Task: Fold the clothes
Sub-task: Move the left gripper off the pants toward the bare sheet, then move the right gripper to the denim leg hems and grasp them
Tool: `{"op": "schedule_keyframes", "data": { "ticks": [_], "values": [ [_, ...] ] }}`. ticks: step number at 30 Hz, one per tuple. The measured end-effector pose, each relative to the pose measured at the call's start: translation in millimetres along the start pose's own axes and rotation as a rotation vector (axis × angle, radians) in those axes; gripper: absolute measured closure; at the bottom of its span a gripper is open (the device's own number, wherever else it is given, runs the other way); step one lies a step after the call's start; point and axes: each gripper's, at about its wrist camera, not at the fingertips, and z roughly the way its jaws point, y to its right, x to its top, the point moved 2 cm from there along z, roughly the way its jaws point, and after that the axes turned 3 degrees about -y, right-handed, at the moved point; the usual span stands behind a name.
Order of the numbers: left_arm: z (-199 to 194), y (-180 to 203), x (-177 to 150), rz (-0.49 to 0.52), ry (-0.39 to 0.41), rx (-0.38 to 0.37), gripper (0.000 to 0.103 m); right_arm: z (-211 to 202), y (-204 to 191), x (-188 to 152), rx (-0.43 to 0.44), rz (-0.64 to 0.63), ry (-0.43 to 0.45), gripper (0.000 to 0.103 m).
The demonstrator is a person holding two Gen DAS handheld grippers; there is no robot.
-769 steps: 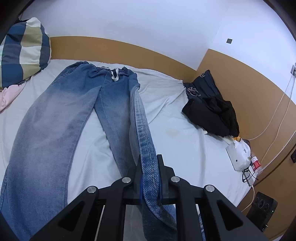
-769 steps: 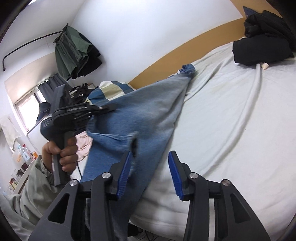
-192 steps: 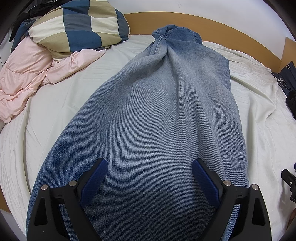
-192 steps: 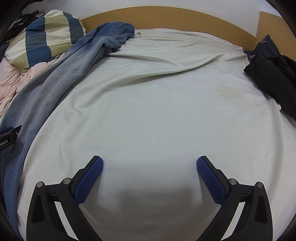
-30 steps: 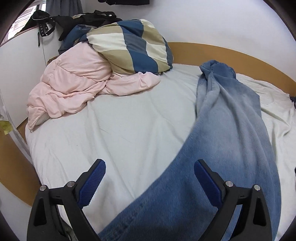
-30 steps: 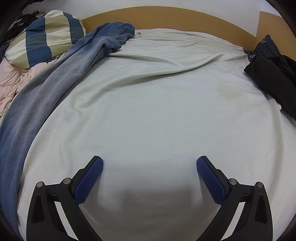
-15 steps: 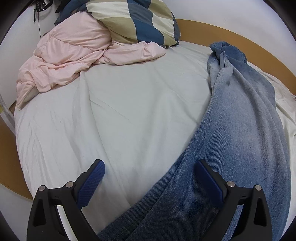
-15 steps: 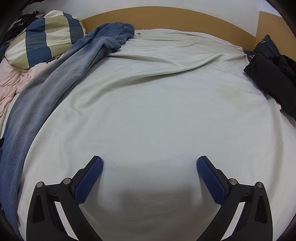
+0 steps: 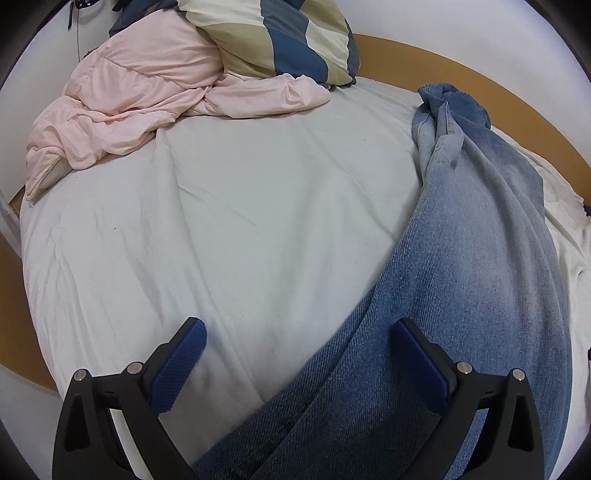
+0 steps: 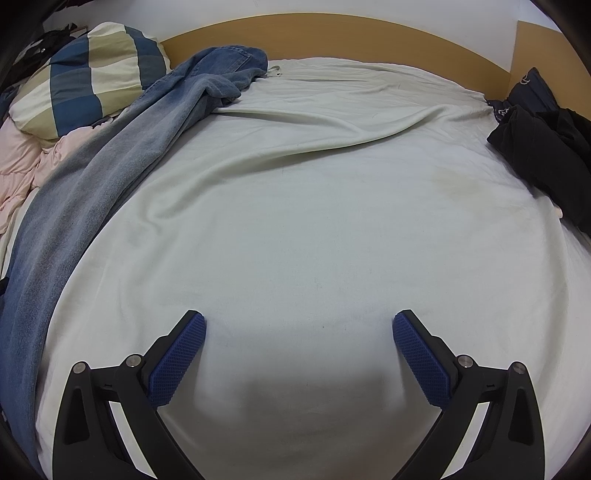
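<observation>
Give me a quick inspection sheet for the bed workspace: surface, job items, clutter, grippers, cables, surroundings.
Surface: white bed sheet, wrinkled, with a faint yellowish stain toward the right.
Job's things: jeans folded lengthwise in a long strip, waist bunched by the headboard.
Clutter: pink duvet, checked pillow, pile of black clothes.
Grippers: left gripper open, one finger over the jeans' edge; right gripper open above bare sheet.
Cables: a thin dark cord on the wall, top left.
Surroundings: wooden headboard, white wall.
</observation>
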Motion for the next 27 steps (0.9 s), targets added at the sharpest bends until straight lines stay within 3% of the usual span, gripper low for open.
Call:
{"op": "schedule_keyframes", "data": {
  "ticks": [5, 8, 11, 15, 19, 25, 27],
  "values": [
    [-14, -8, -22, 0.049, 0.065, -0.015, 0.001, -5, -3, -6, -0.001, -0.014, -0.003, 0.000],
    [-27, -23, -41, 0.042, 0.137, -0.050, 0.001, -14, -16, -17, 0.032, -0.086, 0.002, 0.000],
    [-37, -39, -56, 0.031, 0.194, -0.065, 0.001, -31, -48, -38, 0.065, -0.278, 0.033, 0.000],
    [-48, -63, -54, -0.010, 0.171, -0.071, 0.002, -66, -105, -76, 0.085, -0.629, 0.171, 0.000],
    [-72, -93, -36, -0.107, 0.225, -0.070, 0.002, -90, -151, -111, 0.223, -0.869, 0.215, 0.000],
    [-60, -112, -14, -0.178, 0.280, -0.108, 0.002, -119, -187, -138, 0.136, -1.099, 0.414, 0.000],
    [-52, -119, -18, -0.216, 0.236, -0.117, 0.002, -126, -194, -152, 0.113, -1.175, 0.464, 0.000]
  ]
}}
